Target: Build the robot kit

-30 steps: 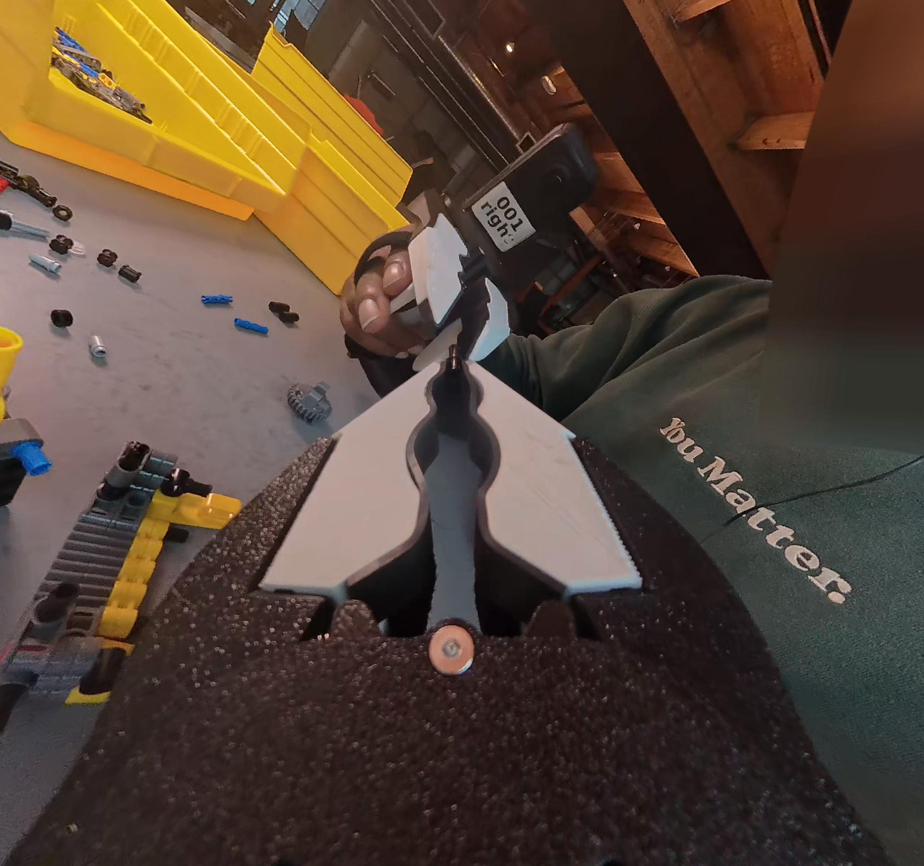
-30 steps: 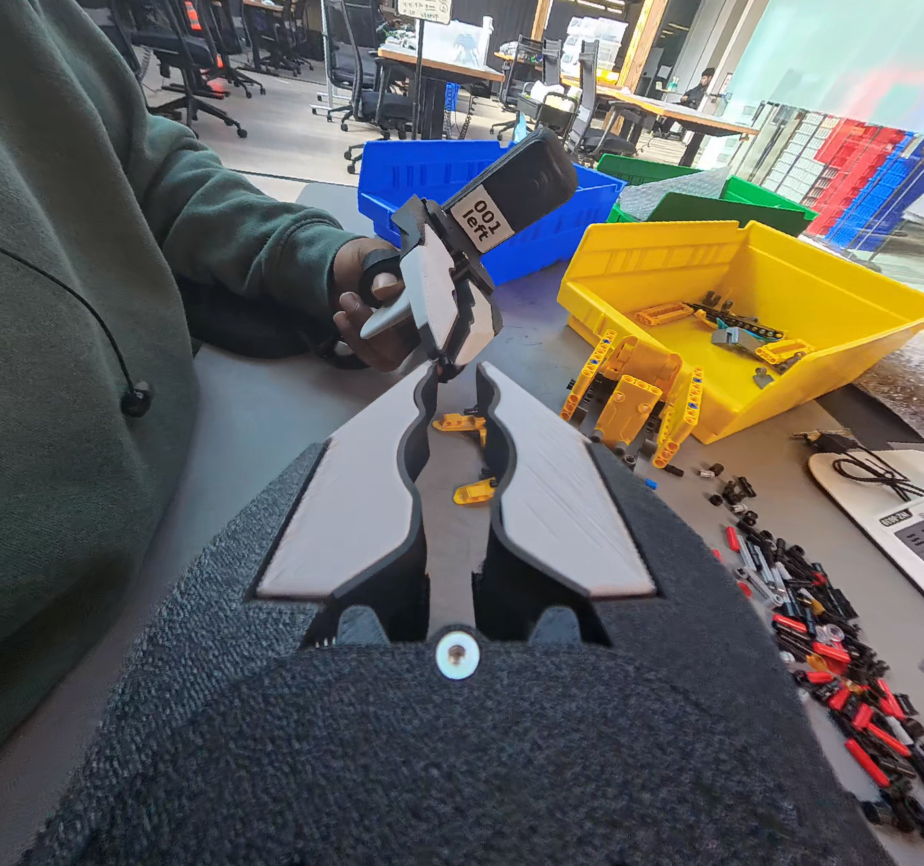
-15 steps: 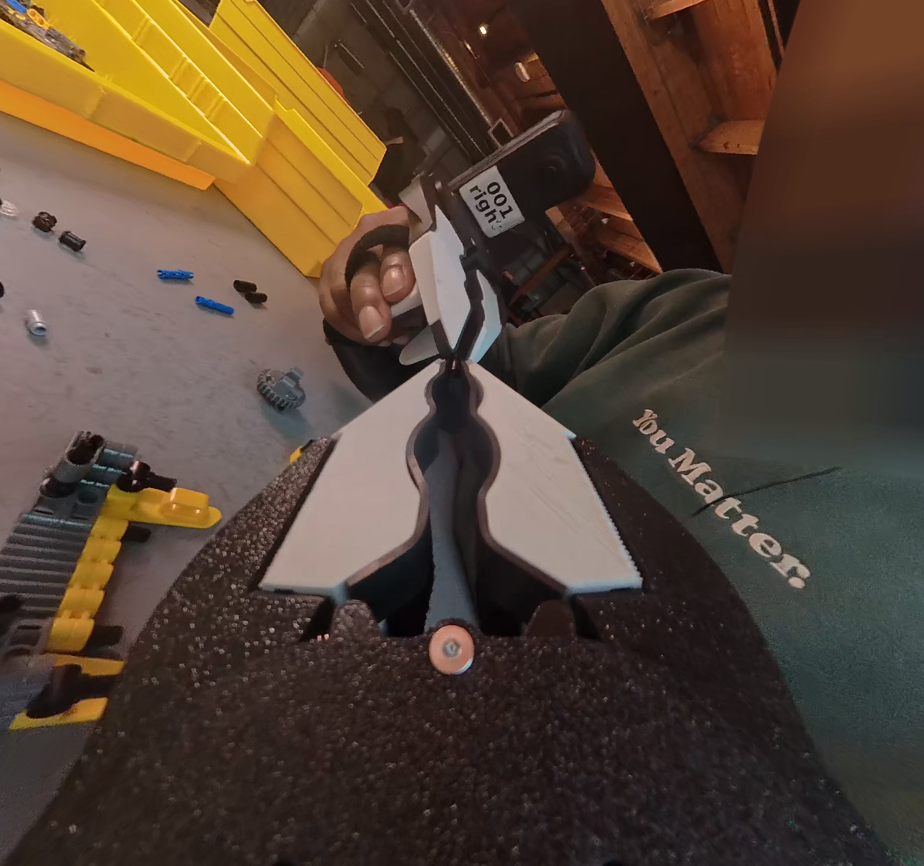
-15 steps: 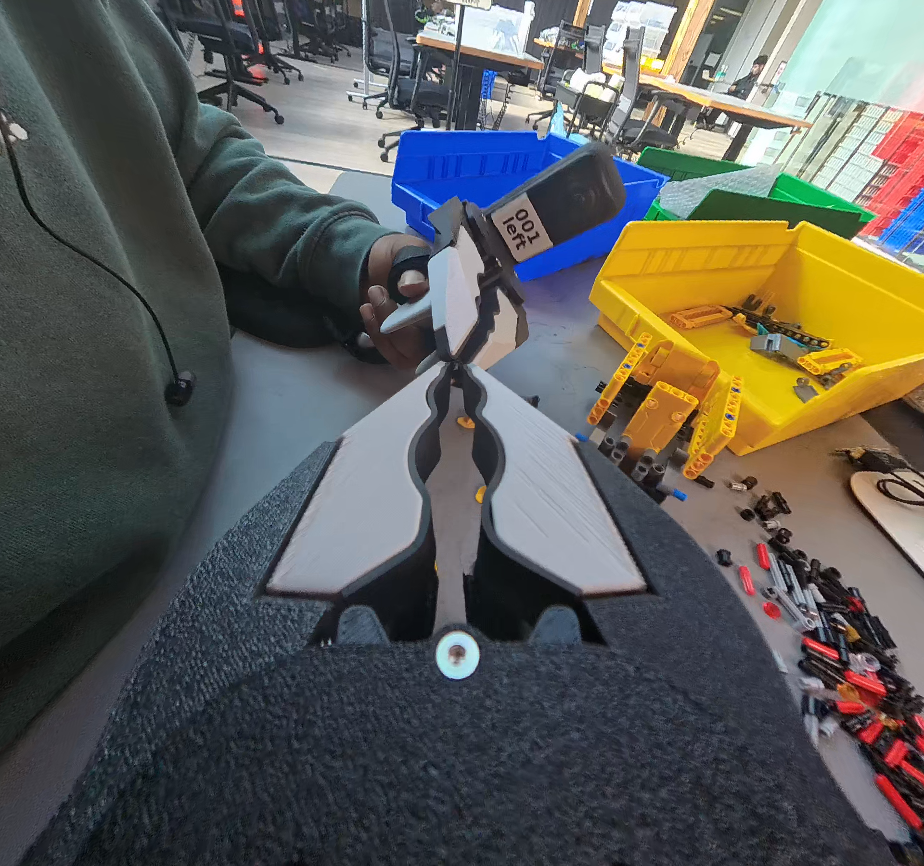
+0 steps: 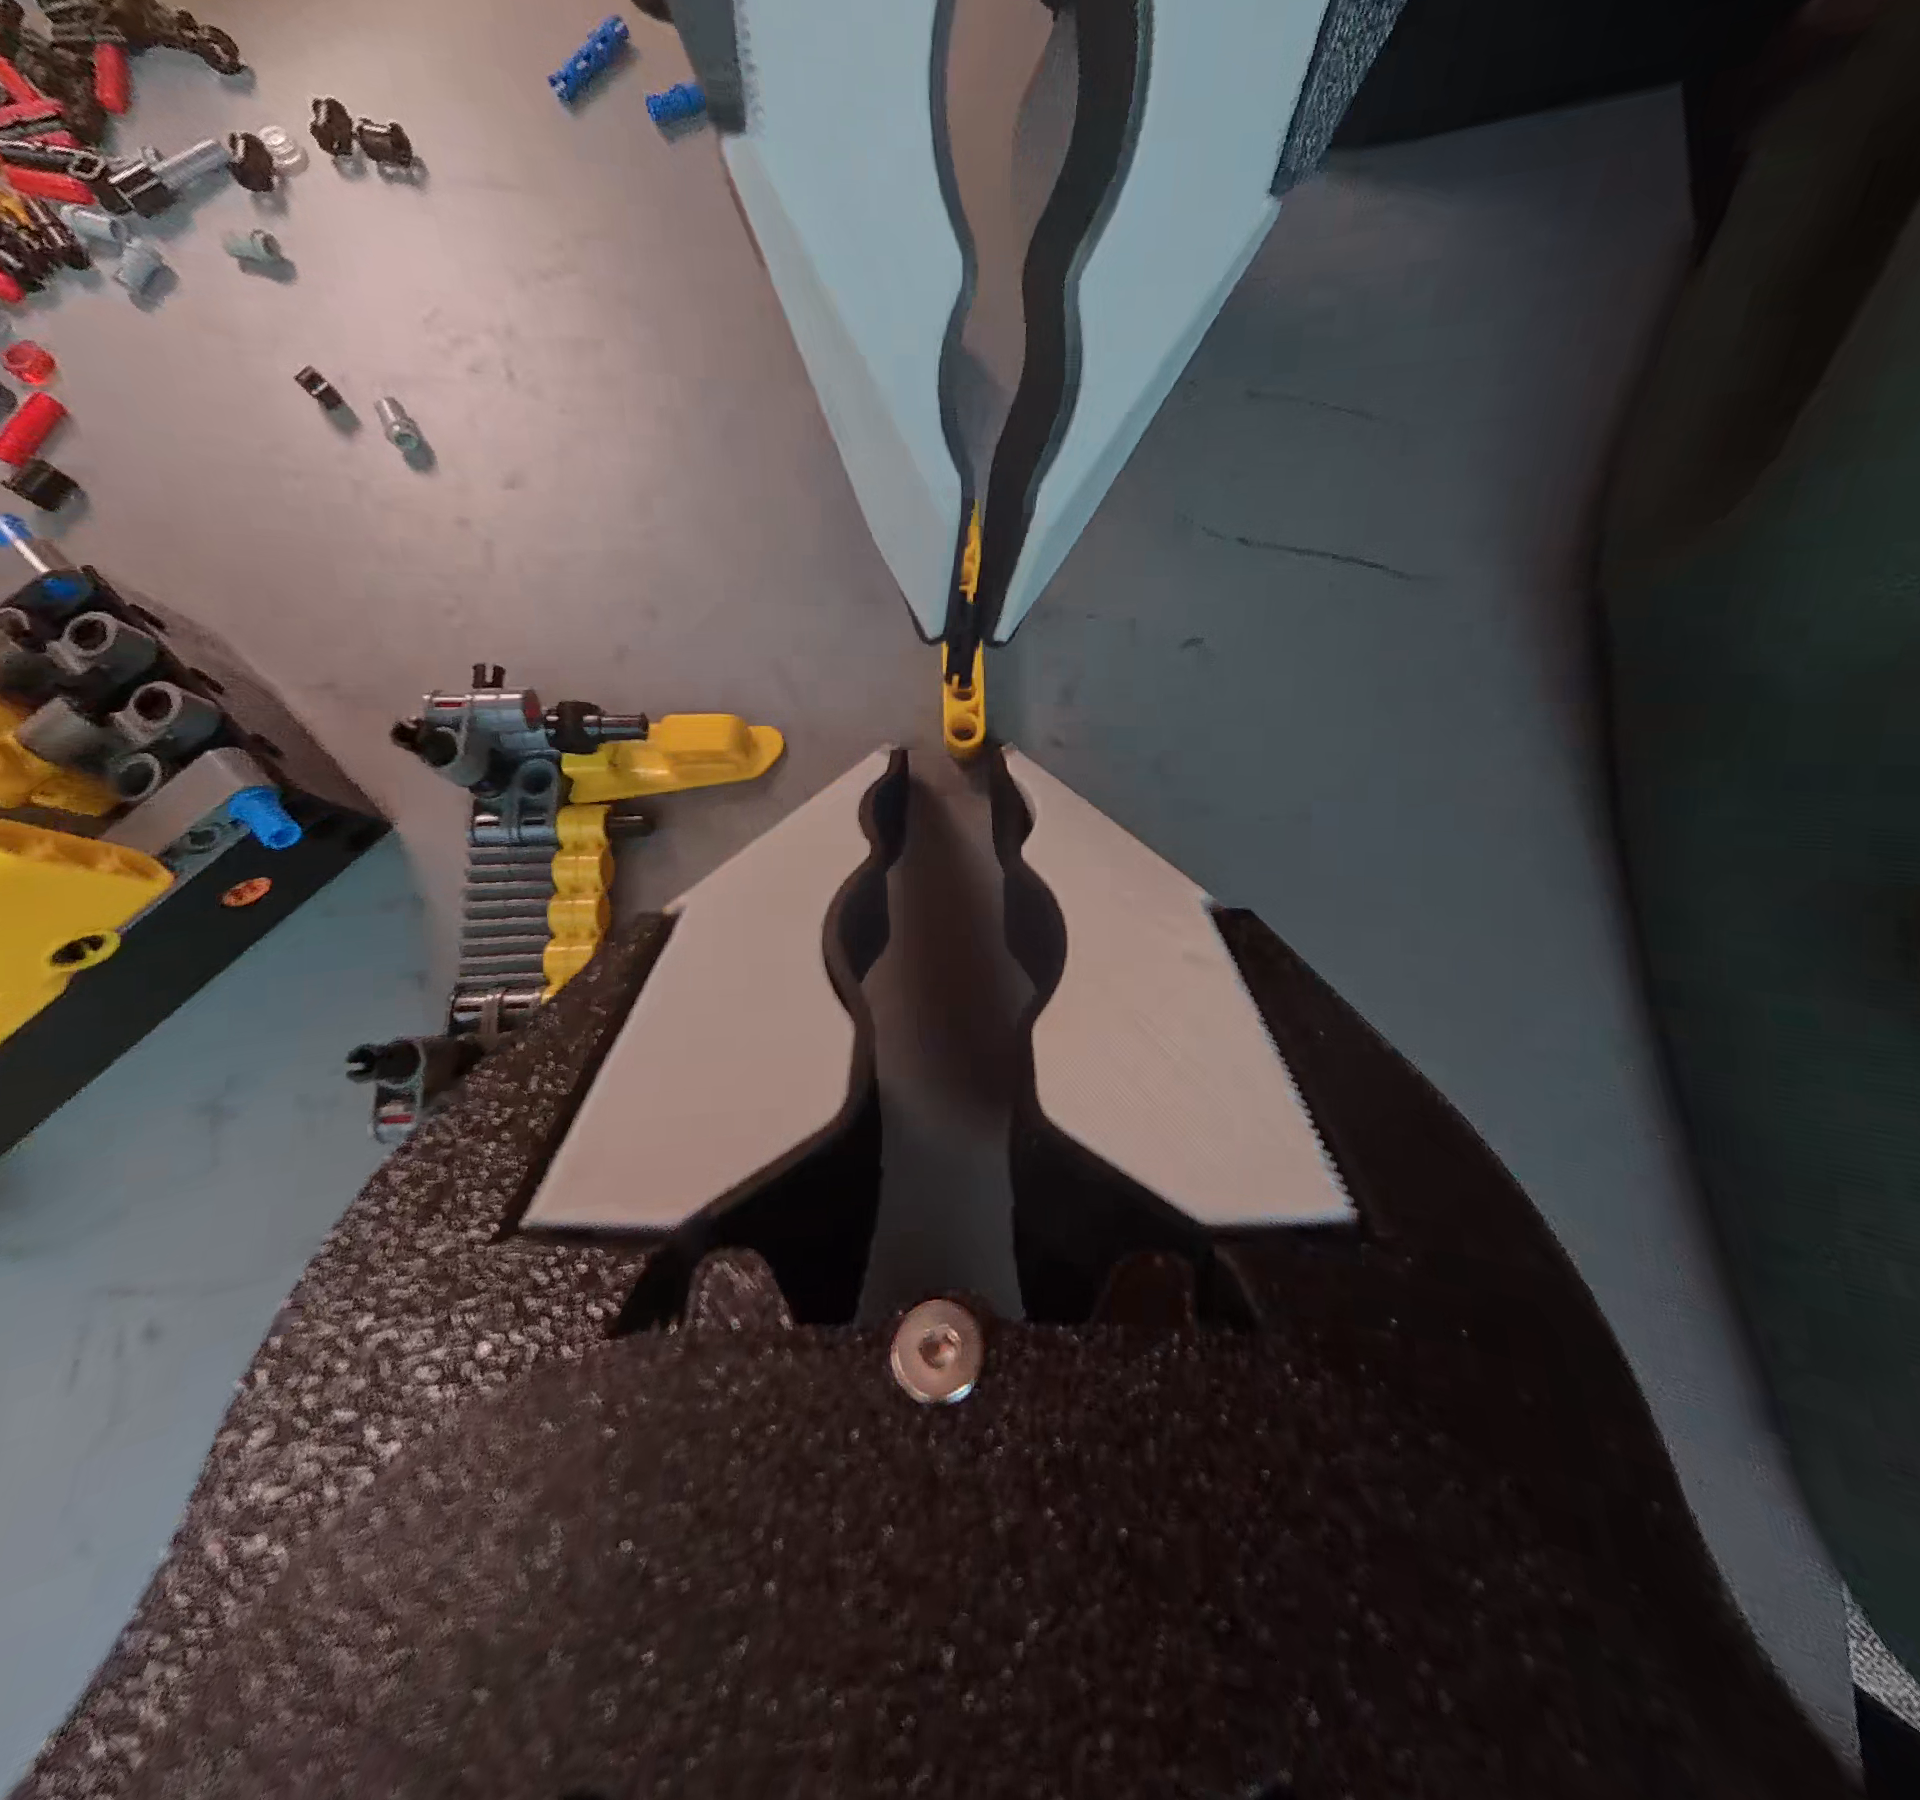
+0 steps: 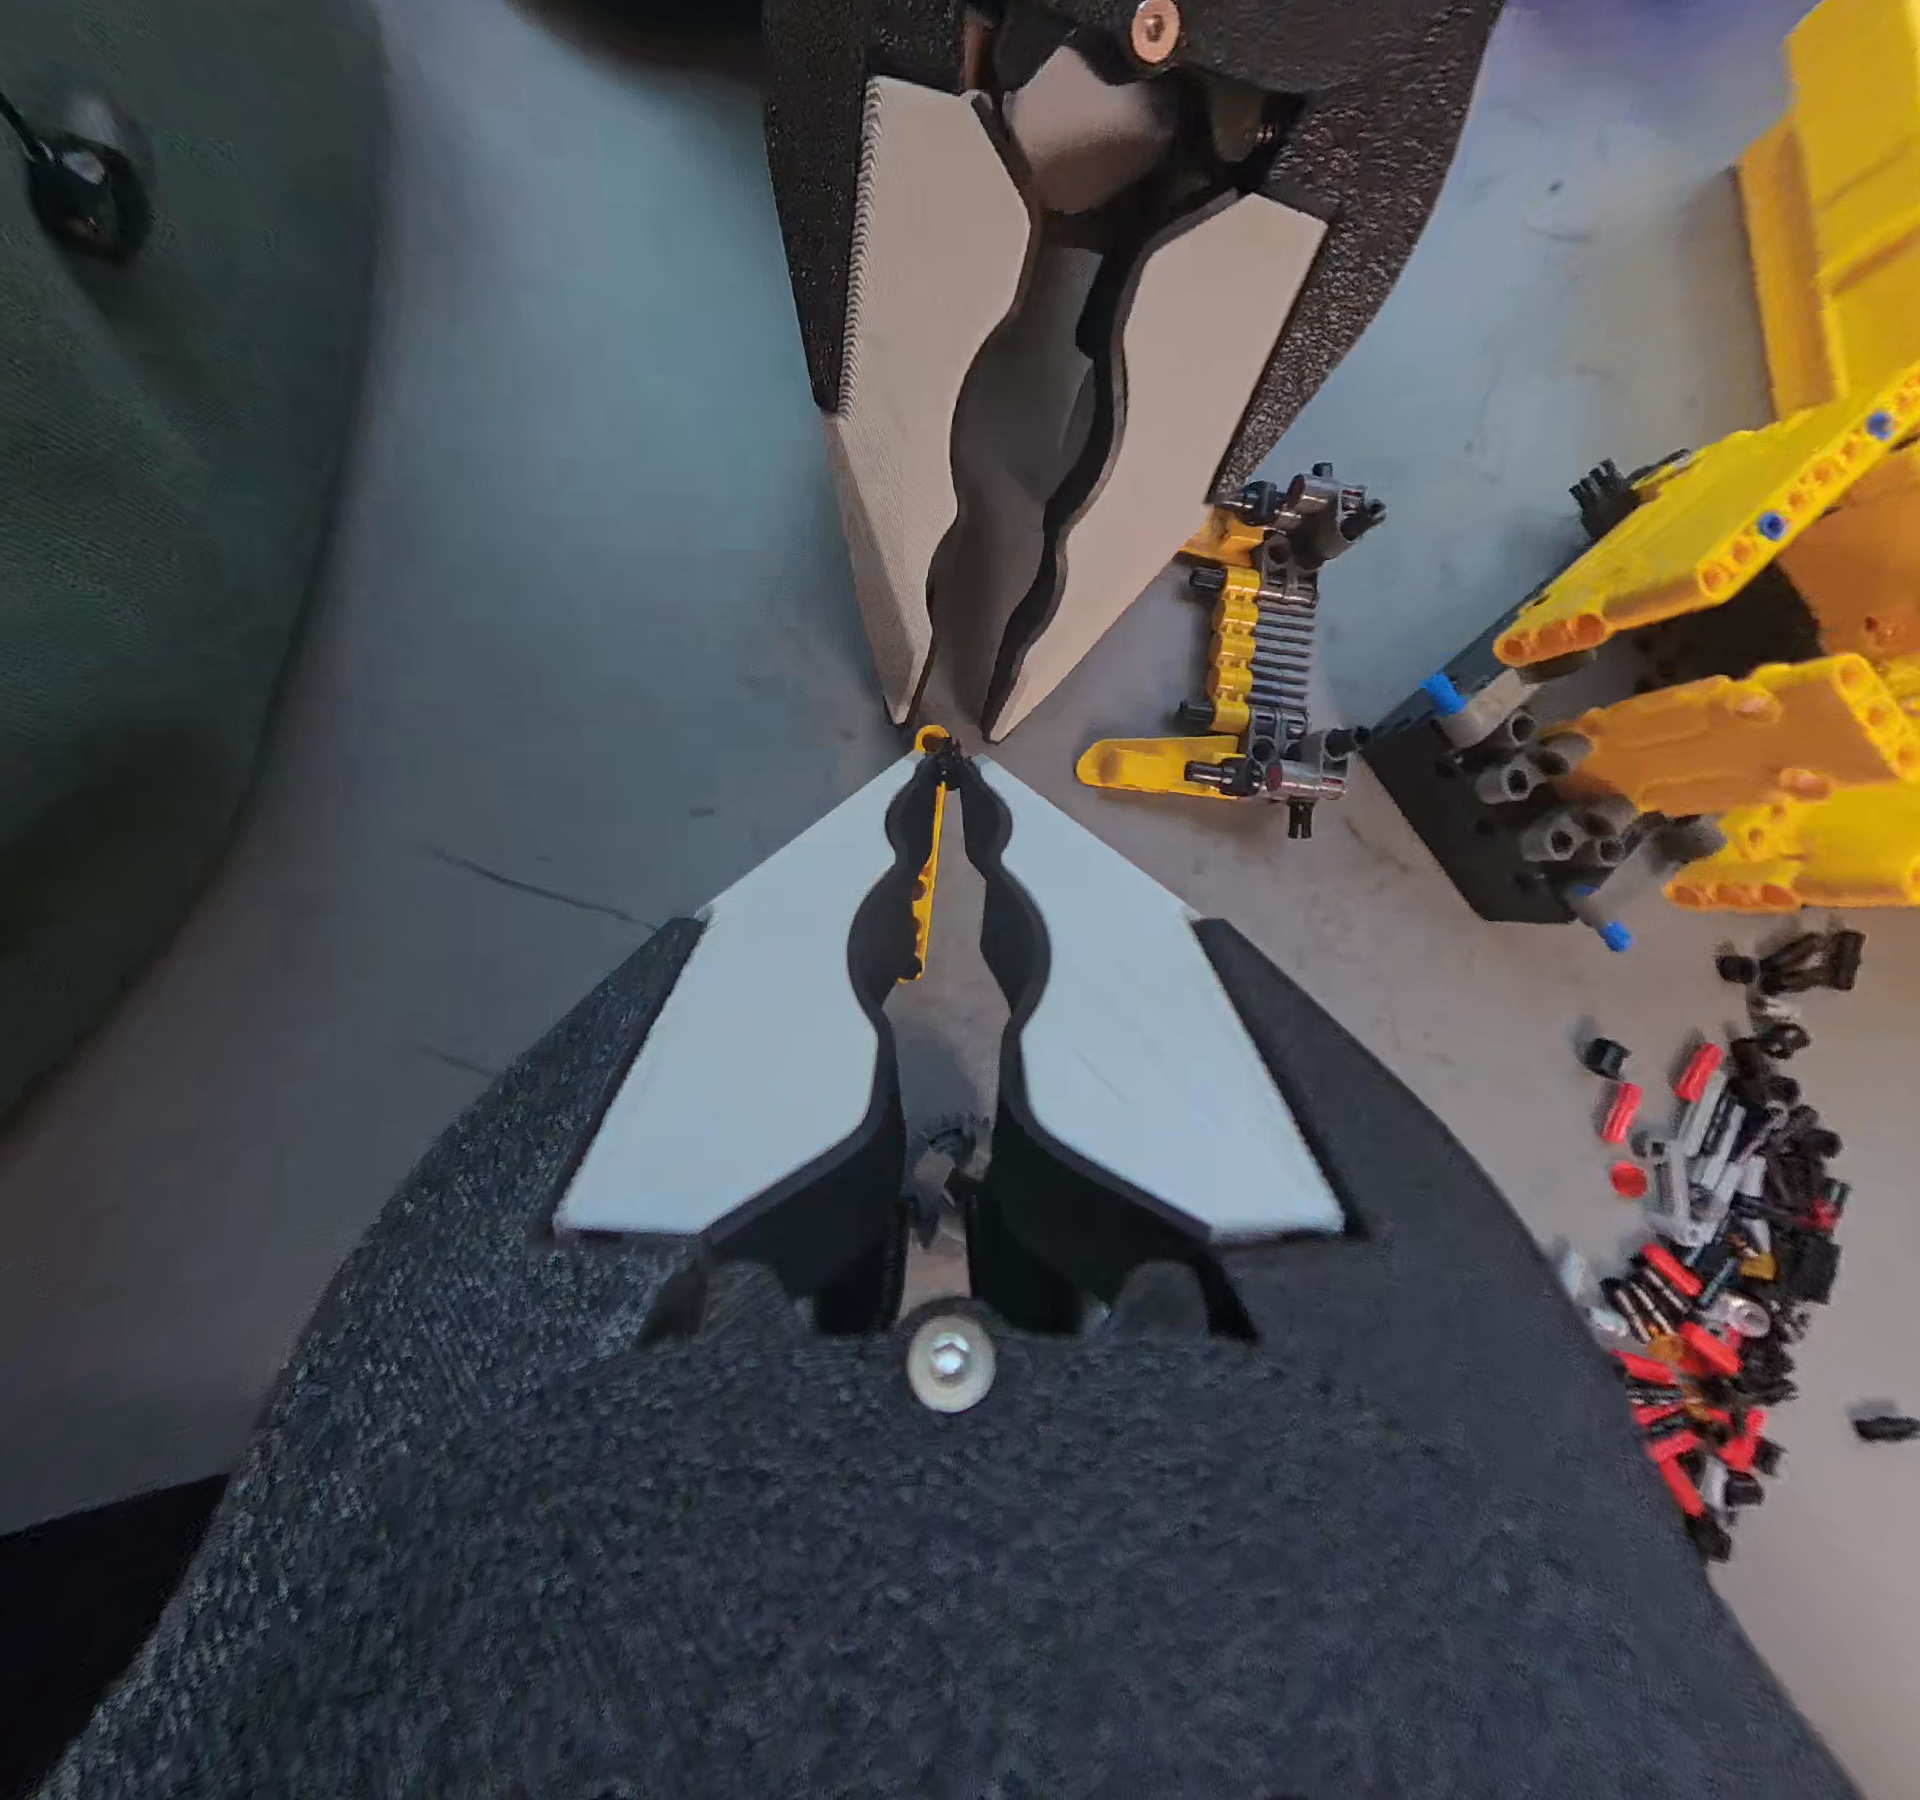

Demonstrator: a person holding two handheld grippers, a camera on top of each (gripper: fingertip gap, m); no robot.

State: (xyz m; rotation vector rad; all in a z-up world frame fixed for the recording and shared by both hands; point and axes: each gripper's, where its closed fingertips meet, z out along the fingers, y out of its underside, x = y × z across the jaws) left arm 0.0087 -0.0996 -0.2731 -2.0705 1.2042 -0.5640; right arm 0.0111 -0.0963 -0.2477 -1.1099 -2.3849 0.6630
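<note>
Here both my grippers hang tip to tip over a grey, scuffed table [image 5: 1351, 400]; nothing of the room shows beyond it, only my dark green sleeve along one side. My right gripper [image 6: 948, 761] is clenched on a thin yellow beam [image 6: 928, 877], which runs back between its fingers and pokes out a little past the tips. My left gripper [image 5: 948, 753] is released, its jaws slightly apart, with the beam's holed end [image 5: 963, 701] just before its tips, not gripped. Just beside the grippers lies a small grey and yellow assembly [image 5: 540, 815]. Past it stands a larger black and yellow model [image 6: 1662, 711], with a scatter of red and black pins [image 6: 1714, 1231] on the table near it.
</note>
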